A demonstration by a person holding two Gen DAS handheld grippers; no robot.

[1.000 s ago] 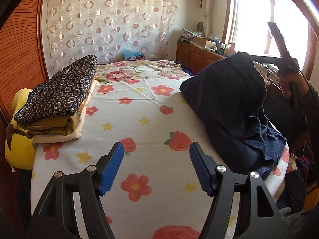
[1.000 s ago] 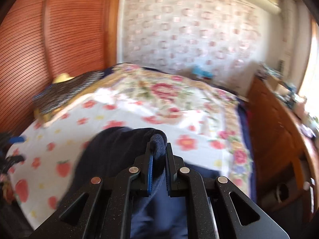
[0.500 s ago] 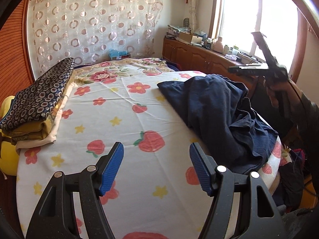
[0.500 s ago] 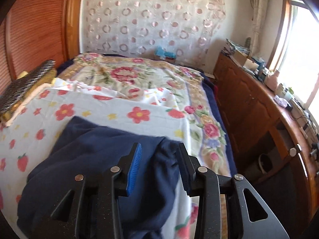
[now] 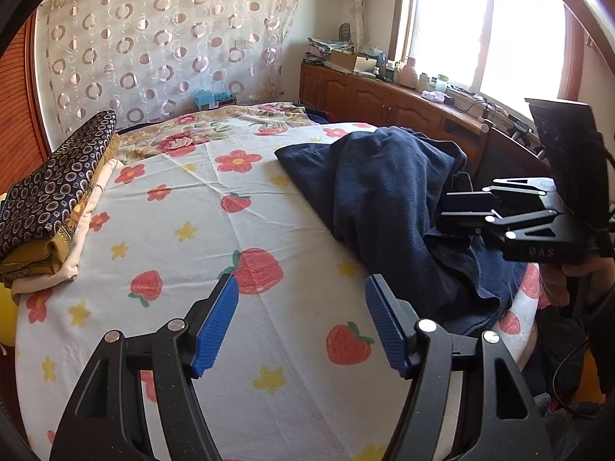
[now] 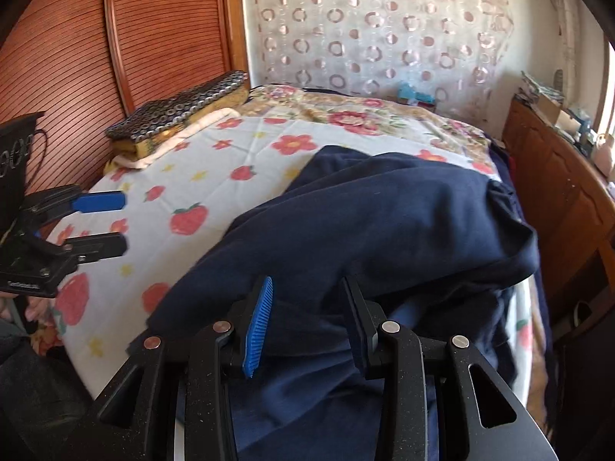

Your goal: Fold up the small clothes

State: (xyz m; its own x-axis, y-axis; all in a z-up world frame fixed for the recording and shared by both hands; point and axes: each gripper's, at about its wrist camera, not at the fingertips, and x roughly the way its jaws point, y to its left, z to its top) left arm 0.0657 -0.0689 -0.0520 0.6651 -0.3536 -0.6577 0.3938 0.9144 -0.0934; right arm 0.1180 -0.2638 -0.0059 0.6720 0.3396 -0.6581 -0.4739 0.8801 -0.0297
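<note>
Two grippers are in your hands over the bed (image 5: 269,403). At nine o'clock in your left view sits a stack of folded clothes (image 5: 50,207), against the bed's left edge. Your left gripper (image 5: 301,322) hovers at six o'clock over bare strawberry-print sheet, jaws wide apart, nothing between them. From one to three o'clock lies the navy garment (image 5: 384,199), crumpled on the bed's right side and spilling over the near edge. Your right gripper (image 5: 465,207) reaches in at three o'clock, its tips at the garment's folds. In your right view that gripper (image 6: 307,319) sits at six o'clock just above the garment (image 6: 384,230); its jaws stand partly apart, pads clear of the cloth, gripping nothing.
</note>
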